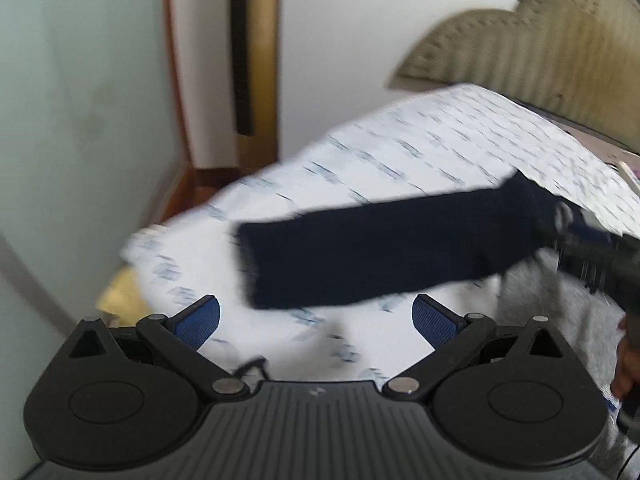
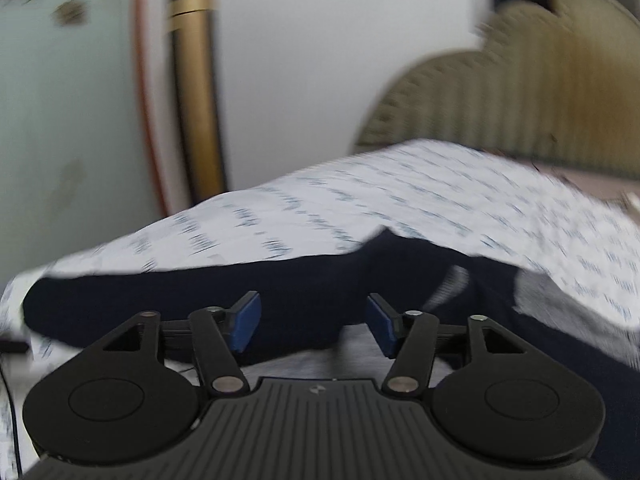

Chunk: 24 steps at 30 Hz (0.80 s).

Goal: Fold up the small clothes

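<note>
A dark navy sock (image 1: 372,248) lies stretched across the white patterned bed sheet (image 1: 420,152). My left gripper (image 1: 316,320) is open and empty, just short of the sock's near edge. The right gripper (image 1: 576,232) shows at the sock's right end in the left wrist view; whether it touches the sock is blurred. In the right wrist view the same sock (image 2: 200,296) runs left to right, and my right gripper (image 2: 312,324) is open with its blue pads (image 2: 244,324) over the sock. A grey garment (image 2: 560,296) lies at the right.
An upholstered headboard (image 1: 532,48) stands at the back right. A white wall and a gold-and-black post (image 2: 196,92) are behind the bed. A glass panel (image 1: 80,120) is at the left. A yellow cloth (image 1: 120,296) lies at the bed's left edge.
</note>
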Each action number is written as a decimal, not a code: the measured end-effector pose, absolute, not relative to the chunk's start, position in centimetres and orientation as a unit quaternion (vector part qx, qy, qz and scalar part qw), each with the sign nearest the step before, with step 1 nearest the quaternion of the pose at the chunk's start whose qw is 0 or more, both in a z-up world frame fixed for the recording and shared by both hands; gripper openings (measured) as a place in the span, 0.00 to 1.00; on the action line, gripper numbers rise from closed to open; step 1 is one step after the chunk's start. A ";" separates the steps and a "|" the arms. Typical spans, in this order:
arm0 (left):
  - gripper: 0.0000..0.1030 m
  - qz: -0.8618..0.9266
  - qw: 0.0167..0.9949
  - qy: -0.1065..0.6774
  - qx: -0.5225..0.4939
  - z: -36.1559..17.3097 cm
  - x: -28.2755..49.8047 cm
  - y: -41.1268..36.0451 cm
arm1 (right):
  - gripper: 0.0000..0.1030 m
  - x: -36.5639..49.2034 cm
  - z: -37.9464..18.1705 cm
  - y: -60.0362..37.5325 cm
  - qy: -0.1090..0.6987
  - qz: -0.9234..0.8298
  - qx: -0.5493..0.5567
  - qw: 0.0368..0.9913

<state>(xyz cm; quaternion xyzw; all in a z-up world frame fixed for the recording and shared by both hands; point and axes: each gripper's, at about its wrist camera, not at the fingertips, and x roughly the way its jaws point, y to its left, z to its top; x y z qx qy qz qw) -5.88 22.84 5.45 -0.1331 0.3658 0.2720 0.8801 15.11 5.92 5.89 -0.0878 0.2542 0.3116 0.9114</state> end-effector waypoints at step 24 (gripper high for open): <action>1.00 0.180 0.791 0.335 -0.480 -1.0 -4.8 31.1 | 0.74 8.0 4.1 10.7 0.178 0.386 -0.240 0.873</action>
